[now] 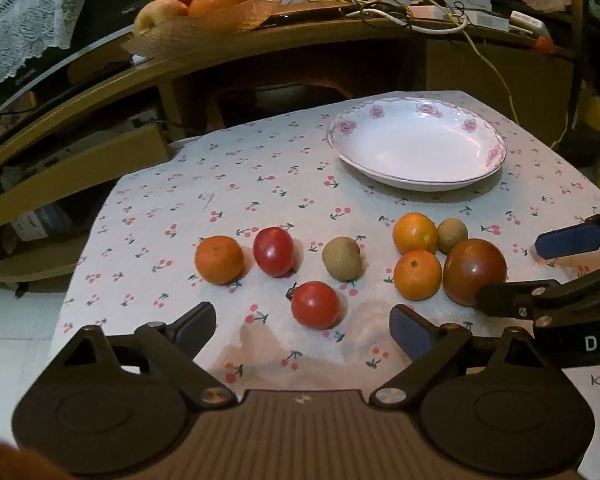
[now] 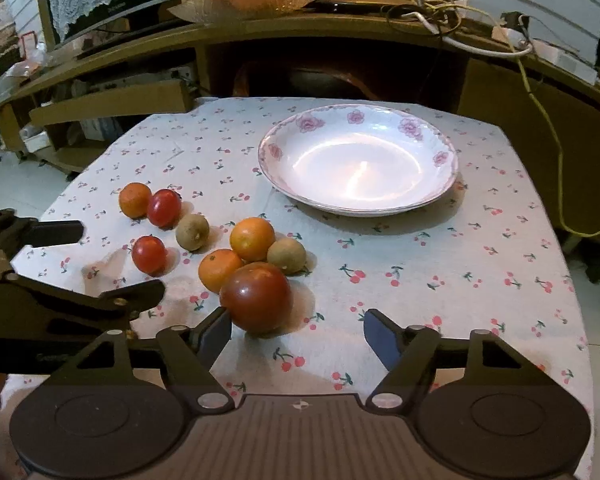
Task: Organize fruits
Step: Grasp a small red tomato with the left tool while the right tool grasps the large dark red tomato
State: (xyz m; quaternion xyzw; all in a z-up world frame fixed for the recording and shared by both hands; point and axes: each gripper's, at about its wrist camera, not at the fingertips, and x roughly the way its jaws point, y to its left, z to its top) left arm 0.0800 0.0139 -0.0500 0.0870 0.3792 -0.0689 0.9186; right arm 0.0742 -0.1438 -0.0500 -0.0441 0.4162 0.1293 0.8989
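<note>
Several fruits lie on the cherry-print tablecloth [image 1: 260, 176]. A small red tomato [image 1: 315, 305] sits just ahead of my open left gripper [image 1: 302, 330], between its fingers' line. Behind it lie another red tomato [image 1: 274, 251], an orange [image 1: 219, 259] and a kiwi [image 1: 341, 258]. A large dark tomato [image 2: 257, 297] sits just ahead of my open right gripper [image 2: 296, 334], close to its left finger [image 2: 216, 334]. Two oranges [image 2: 252, 239] [image 2: 219, 270] and a kiwi [image 2: 286, 255] cluster behind it. The white flowered plate [image 2: 284, 190] stands empty at the back.
A wooden shelf unit [image 1: 100, 92] stands behind the table, with a fruit bowl [image 1: 204, 20] and tangled cables [image 1: 420, 12] on top. The table's right edge [image 2: 576, 280] and left edge [image 1: 80, 256] drop to a light floor.
</note>
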